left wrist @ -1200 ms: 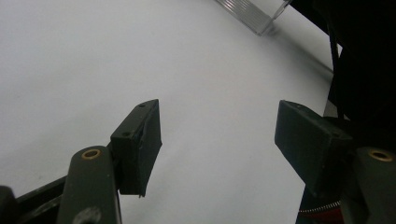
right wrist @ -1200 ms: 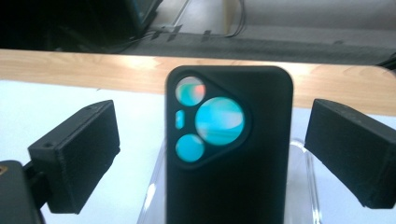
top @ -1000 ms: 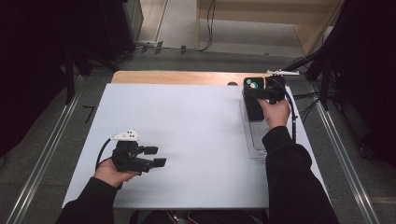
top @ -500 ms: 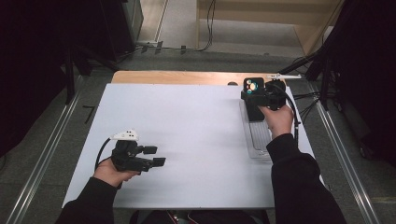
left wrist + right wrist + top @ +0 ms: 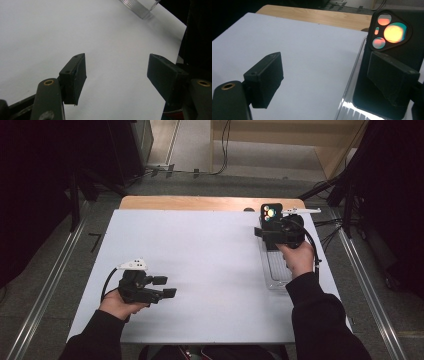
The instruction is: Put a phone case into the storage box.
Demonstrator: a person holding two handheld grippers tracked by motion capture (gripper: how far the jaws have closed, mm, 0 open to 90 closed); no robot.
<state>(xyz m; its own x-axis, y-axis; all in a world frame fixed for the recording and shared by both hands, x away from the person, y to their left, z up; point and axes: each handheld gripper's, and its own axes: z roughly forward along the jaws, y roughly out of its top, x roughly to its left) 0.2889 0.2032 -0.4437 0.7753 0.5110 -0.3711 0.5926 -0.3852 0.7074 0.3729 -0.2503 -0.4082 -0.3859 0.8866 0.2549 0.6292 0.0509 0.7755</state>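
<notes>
Black and matte, a phone point(image 5: 271, 215) with a rounded-triangle camera bump is standing upright at about 1 o'clock on the desk point(image 5: 210, 255), its lower end inside a tray point(image 5: 276, 270). Three round lenses and one small slot in the bump are glowing orange and teal. One tray is lying there: clear, ribbed plastic, long and rectangular, running from the phone back toward the person along the desk's right side. One desk is carrying everything: a smooth white sheet, with a strip of pale wood point(image 5: 200, 202) showing along its far edge.

Two hand-held grippers are working, each with two blocky black jaws. The right hand-held gripper point(image 5: 332, 80) is sitting at the phone; its jaws have just been closing, yet are standing wide, one flat pad point(image 5: 392, 75) in front of the phone's back, the other well apart over bare white sheet; whether that pad is touching the phone I cannot tell. The left hand-held gripper point(image 5: 169, 287) is hovering at about 8 o'clock, jaws apart and gripping nothing.
</notes>
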